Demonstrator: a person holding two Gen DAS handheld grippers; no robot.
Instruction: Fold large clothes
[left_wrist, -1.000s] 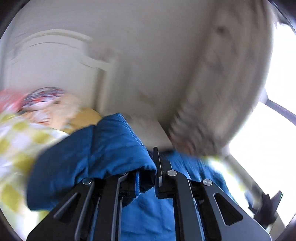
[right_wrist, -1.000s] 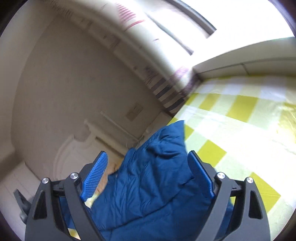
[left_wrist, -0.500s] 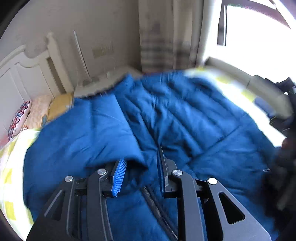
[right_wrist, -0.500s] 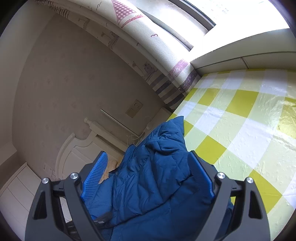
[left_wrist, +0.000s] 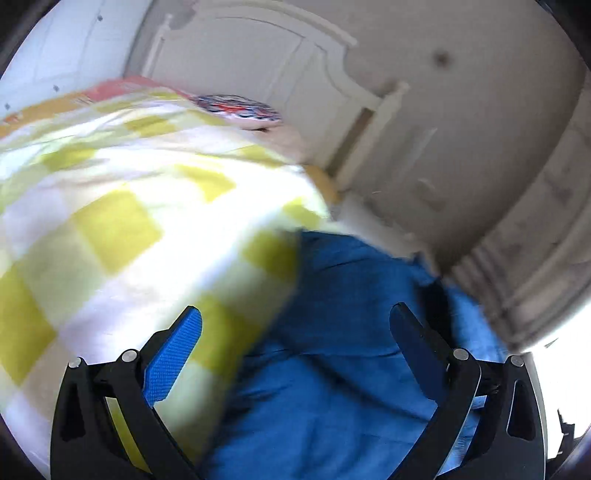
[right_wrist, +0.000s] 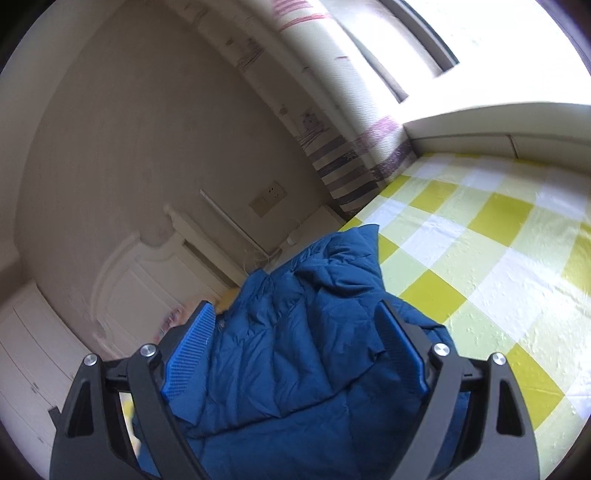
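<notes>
Sunlight pours in from the window over a bed (right_wrist: 480, 258) spread with a yellow-and-white checked cover, with a white headboard (left_wrist: 295, 66) and a pale wall behind it. On that cover lies the blue quilted jacket (right_wrist: 295, 350), puffy and crumpled, one pointed corner standing up toward the wall and the rest heaped in soft ridges near both tools. The left gripper (left_wrist: 295, 354) has just been opening its jaws; they now stand wide apart with no fabric pinched between them, the jacket (left_wrist: 351, 350) lying loose below and beyond them, partly on the right of that blurred view, with the checked cover to the left. The right gripper (right_wrist: 295, 354) hangs over the same heap with its jaws spread too, the padding seen between them but, as far as I can tell, not pressed by either pad. With nothing gripping it, the risk I see is that the springy padding pushes whatever fold is in it back open, or the raised corner flops sideways and skews the shape. A hurried next grasp could also catch only the top layer of the slippery shell, so lifting would drag one layer and bunch the rest. The left view is smeared, so aiming the next pinch from it looks unreliable. Loose ends I cannot make out under the bulk may end up trapped inside the fold.
</notes>
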